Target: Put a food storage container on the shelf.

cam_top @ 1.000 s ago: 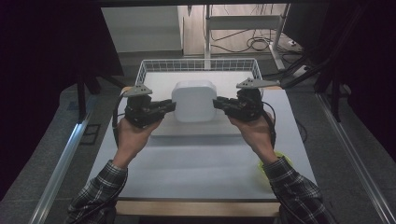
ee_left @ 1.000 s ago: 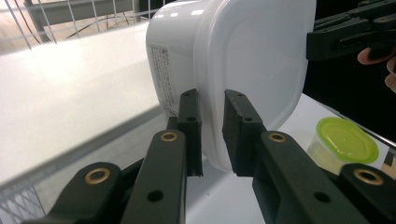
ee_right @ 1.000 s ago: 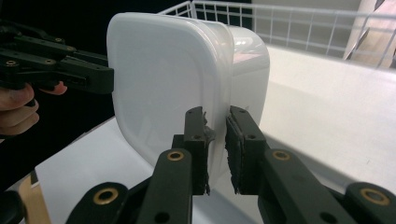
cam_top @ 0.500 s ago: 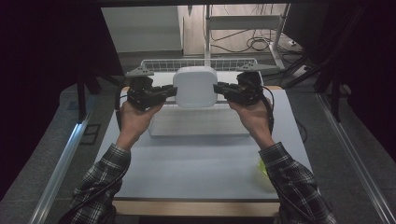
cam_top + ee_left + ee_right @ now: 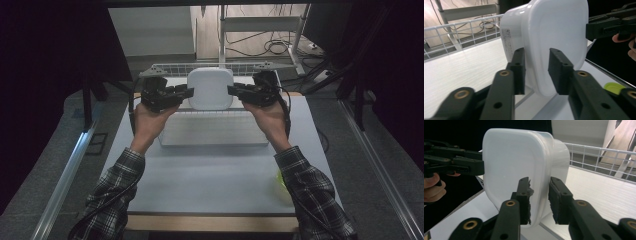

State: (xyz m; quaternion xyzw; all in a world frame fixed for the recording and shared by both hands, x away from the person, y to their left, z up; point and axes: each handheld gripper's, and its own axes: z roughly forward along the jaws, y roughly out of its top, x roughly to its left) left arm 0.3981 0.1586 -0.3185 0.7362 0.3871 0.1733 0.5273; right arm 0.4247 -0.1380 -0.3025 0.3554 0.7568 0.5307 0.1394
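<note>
Item: white tub (image 5: pixel 210 88), lidded, tipped on its side with the lid facing me, over the wire basket (image 5: pixel 175 68) at the far edge of the table (image 5: pixel 210 170). My left tongs (image 5: pixel 186 93) straddle its left rim; my right tongs (image 5: pixel 234 91) straddle its right rim. Both pairs have just been opening, the rim between the pads with gaps showing, no longer pinched. Green lid (image 5: pixel 281 181) near my right sleeve.
</note>
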